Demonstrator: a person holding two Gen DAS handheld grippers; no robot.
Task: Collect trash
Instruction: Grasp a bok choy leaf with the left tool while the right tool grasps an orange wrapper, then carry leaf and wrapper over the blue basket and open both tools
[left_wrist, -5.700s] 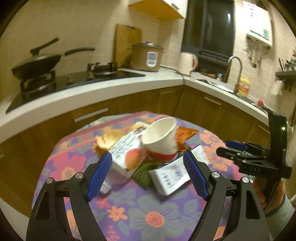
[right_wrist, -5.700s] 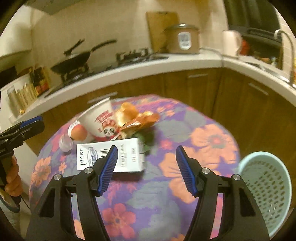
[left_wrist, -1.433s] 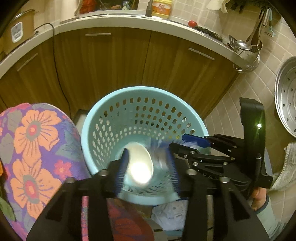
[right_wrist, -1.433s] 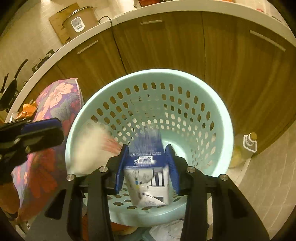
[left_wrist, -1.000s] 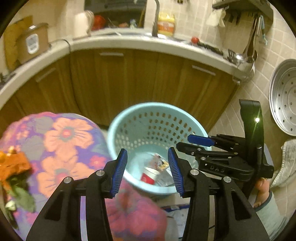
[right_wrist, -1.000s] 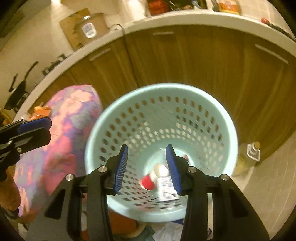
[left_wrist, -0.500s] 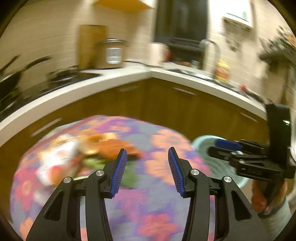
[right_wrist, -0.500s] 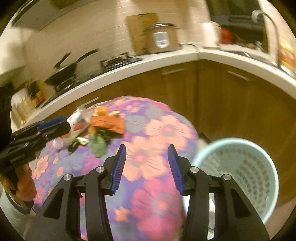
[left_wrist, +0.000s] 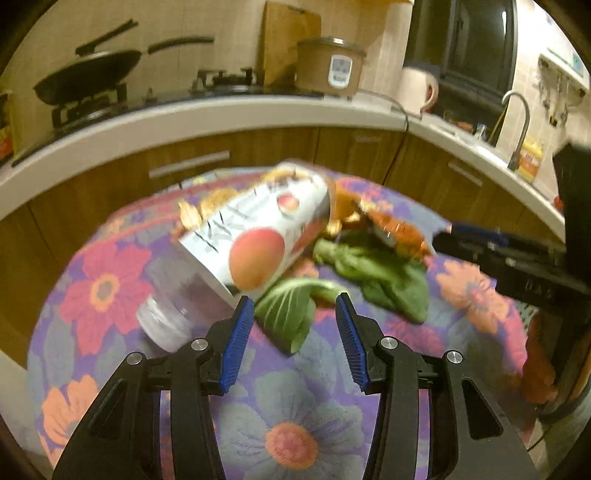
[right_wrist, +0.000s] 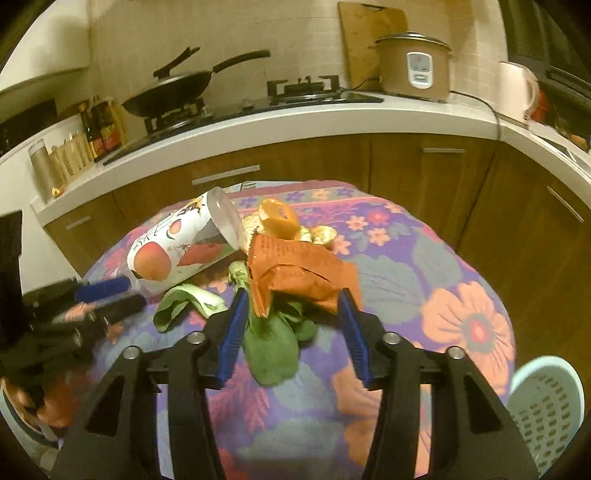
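Observation:
Trash lies on the floral tablecloth (left_wrist: 288, 435): a white cup with a peach print (left_wrist: 258, 236) on its side, green vegetable leaves (left_wrist: 291, 310), an orange wrapper (right_wrist: 295, 269) and orange peel (right_wrist: 277, 218). My left gripper (left_wrist: 293, 332) is open and empty, just before a pale green leaf and the cup's base. My right gripper (right_wrist: 291, 325) is open and empty, its fingers on either side of the orange wrapper and a dark green leaf (right_wrist: 273, 350). The cup also shows in the right wrist view (right_wrist: 177, 251).
A light blue perforated basket (right_wrist: 546, 410) stands beside the table at lower right. A curved white counter (right_wrist: 295, 122) with wooden cabinets runs behind, holding a pan (right_wrist: 170, 92), a rice cooker (right_wrist: 413, 70) and a kettle (right_wrist: 517, 92).
Both grippers dropped the paper cup and the carton into the basket, opened, then swung back from the basket to the table and closed in on the remaining trash.

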